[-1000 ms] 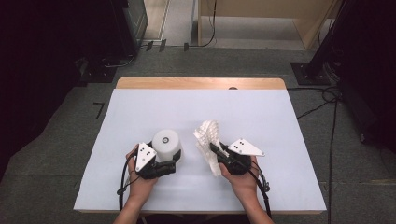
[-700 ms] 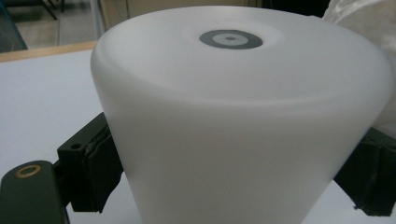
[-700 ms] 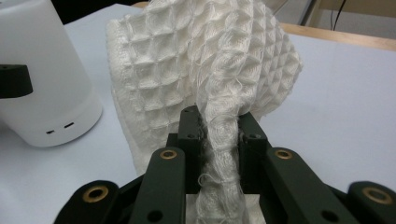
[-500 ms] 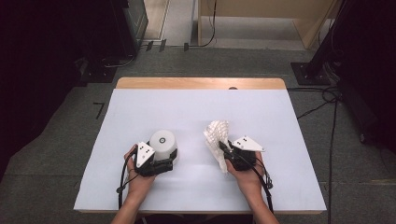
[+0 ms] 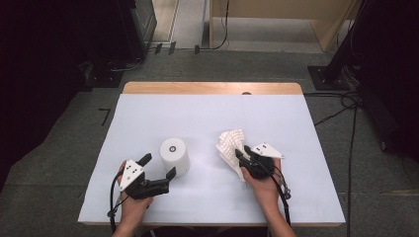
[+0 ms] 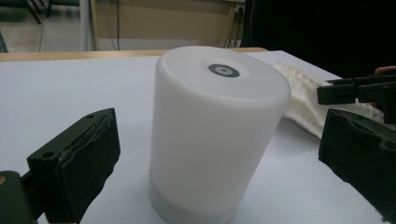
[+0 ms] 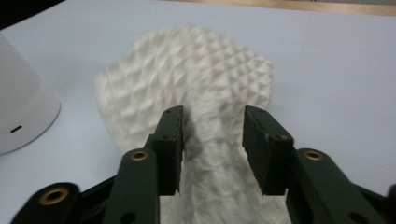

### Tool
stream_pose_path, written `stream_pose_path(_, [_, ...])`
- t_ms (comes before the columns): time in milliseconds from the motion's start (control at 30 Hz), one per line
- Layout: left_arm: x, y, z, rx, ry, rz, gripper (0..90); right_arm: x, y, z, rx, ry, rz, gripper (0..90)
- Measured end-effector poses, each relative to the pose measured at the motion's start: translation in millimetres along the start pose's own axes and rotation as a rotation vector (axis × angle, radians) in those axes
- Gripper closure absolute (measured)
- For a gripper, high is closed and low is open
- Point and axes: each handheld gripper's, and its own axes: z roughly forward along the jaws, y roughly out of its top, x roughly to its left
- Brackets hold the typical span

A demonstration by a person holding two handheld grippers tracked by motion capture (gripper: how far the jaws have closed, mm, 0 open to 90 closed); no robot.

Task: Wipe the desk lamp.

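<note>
Smooth matt plastic cylinder, waffle-textured cloth — paper-covered table

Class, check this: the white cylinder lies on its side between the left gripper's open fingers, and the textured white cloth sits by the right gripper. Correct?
Not quite. The white cylinder stands upright between the left gripper's open fingers, as the left gripper view shows. The textured white cloth does sit by the right gripper.

Ahead of my left gripper I count one white cylinder; between my right gripper's jaws, one white textured cloth. Two grippers, both mine.
</note>
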Motion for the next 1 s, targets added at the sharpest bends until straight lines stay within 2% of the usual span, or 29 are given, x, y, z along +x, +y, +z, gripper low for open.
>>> stream_pose_path(233, [19.8,-7.8,-27.8,0.015,0.054,-0.012,0.0,-8.4,7.7,-12.1,-0.081,0.016,0.051,31.1])
stream_pose_path(367, [27.4,-12.9,-34.3,0.019,0.079,-0.019,0.0,-18.4,13.8,-23.2,-0.125,0.047,0.080,22.8])
stream_pose_path(433, [28.5,-14.2,-35.7,0.020,0.091,-0.007,0.0,-26.1,14.9,-29.4,-0.141,0.064,0.104,17.4])
stream_pose_path(533, [29.9,-15.6,-37.3,0.016,0.103,0.009,0.0,-35.8,12.2,-40.4,-0.129,0.028,0.079,12.3])
stream_pose_path(600, [32.0,-16.6,-37.8,0.020,0.113,0.013,0.0,-42.1,8.0,-48.8,-0.127,-0.001,0.043,8.5])
stream_pose_path(667, [34.4,-17.5,-38.5,0.023,0.122,0.016,0.0,-48.4,3.4,-57.8,-0.122,-0.034,0.022,8.2])
stream_pose_path(867, [40.7,-19.6,-43.7,0.022,0.163,0.043,0.0,-68.9,-10.0,-80.8,-0.107,-0.069,0.033,3.3])
stream_pose_path(1000, [48.9,-20.9,-46.4,0.022,0.178,0.031,0.0,-78.4,-16.7,-91.0,-0.076,-0.095,0.019,2.7])
